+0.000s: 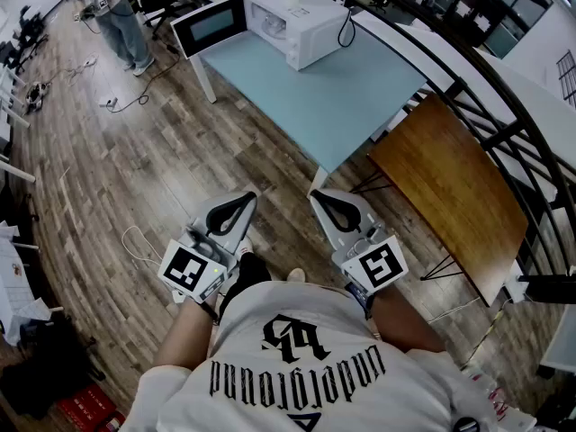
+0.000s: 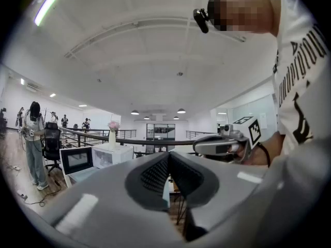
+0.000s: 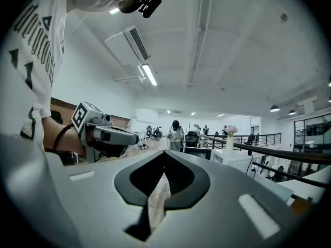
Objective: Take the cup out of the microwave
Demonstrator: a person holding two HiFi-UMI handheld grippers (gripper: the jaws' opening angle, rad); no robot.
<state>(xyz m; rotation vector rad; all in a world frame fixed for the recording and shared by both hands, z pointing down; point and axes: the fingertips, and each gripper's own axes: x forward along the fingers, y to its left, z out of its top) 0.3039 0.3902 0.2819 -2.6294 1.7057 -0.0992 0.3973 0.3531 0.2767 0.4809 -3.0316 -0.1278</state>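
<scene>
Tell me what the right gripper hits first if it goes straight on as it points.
Free air at first. The right gripper aims just left of the open microwave door; it would probably meet that door first, or slip past it. Depth is unclear.

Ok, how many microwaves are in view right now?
1: the white microwave on the far end of the blue table, its door open. None other shows.

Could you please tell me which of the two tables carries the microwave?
The light-blue table, with the white microwave at its far end; the brown wooden table stands beside it.
</scene>
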